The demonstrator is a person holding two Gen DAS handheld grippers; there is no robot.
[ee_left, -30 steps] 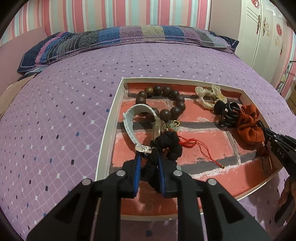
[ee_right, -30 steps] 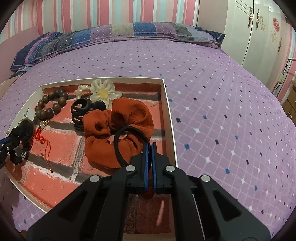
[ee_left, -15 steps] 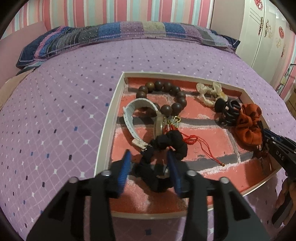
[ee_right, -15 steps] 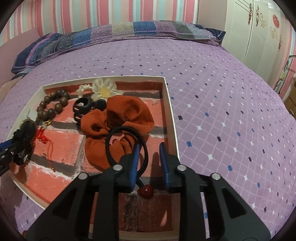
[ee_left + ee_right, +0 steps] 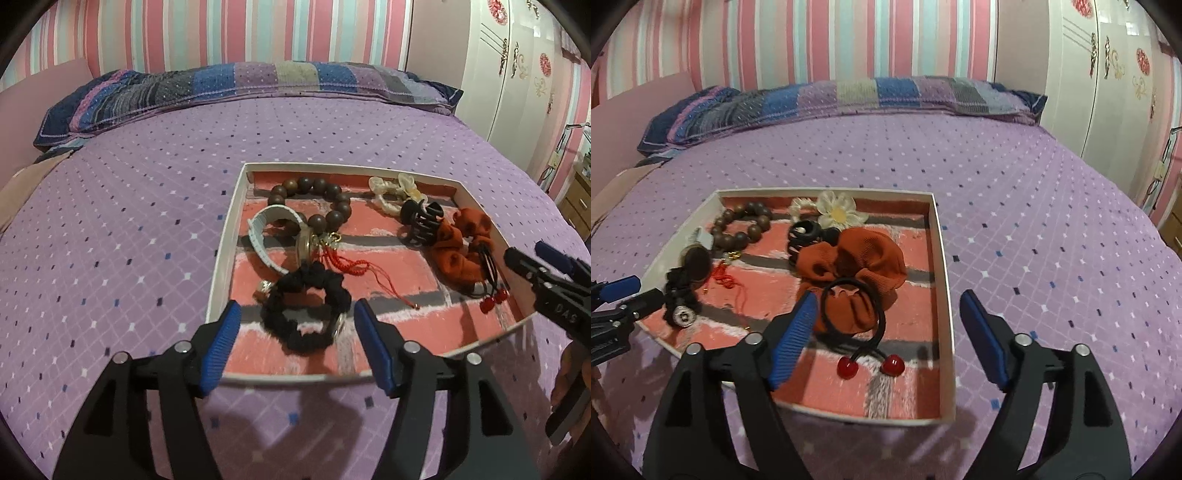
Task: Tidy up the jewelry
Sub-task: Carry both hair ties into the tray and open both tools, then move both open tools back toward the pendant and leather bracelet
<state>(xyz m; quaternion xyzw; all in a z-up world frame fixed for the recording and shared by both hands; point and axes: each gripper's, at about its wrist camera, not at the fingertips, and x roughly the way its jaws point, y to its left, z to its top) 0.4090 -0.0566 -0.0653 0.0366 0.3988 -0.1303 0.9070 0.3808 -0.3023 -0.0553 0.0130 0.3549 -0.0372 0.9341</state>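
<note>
A white-rimmed tray (image 5: 221,266) with a brick-pattern floor lies on the purple bed. In it lie a black scrunchie (image 5: 304,308), a wooden bead bracelet (image 5: 314,201), a white-strap watch (image 5: 266,240), a black claw clip (image 5: 421,221), an orange scrunchie (image 5: 857,266) and a black hair tie with red cherry beads (image 5: 866,332). My left gripper (image 5: 297,317) is open, its jaws either side of the black scrunchie, just above the tray's near edge. My right gripper (image 5: 886,306) is open above the cherry hair tie, which lies loose in the tray.
A cream flower hair tie (image 5: 836,212) lies at the tray's far side. A red tasselled cord (image 5: 351,267) lies mid-tray. A striped pillow (image 5: 236,88) is at the bed's head. A white wardrobe (image 5: 1108,74) stands to the right.
Both grippers opened and drew back. The left let go of the black scrunchie and the right let go of the cherry hair tie; both now lie in the tray.
</note>
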